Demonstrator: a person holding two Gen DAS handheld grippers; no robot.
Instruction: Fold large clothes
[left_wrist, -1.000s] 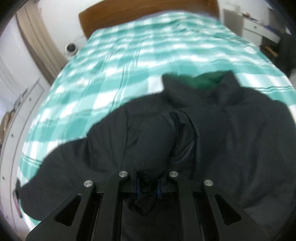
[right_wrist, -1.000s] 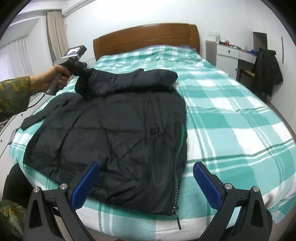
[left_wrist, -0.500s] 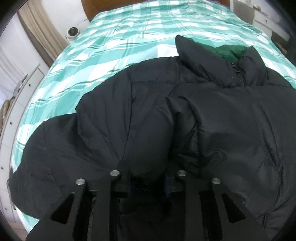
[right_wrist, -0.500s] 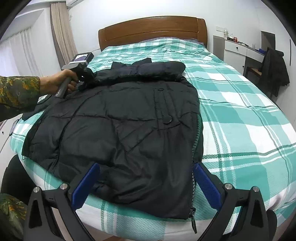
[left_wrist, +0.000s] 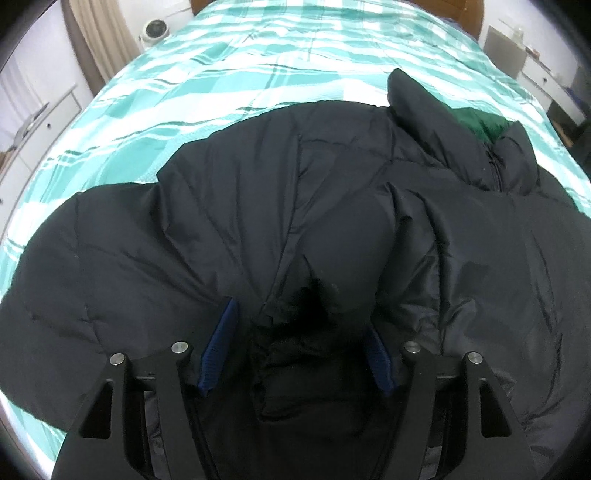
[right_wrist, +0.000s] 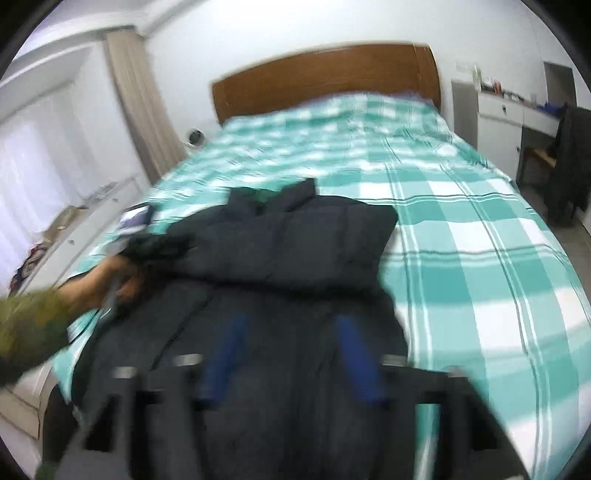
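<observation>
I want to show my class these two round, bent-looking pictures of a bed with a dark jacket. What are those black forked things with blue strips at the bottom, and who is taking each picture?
They are hand-held grippers, one in each hand, each carrying a wide-angle camera looking along its fingers. One picture comes from the left gripper, whose blue pads stand apart around a bunch of the black jacket. The other, blurred, comes from the right gripper, open above the jacket. There the person's left hand shows too. The jacket lies on a green checked bed.
</observation>
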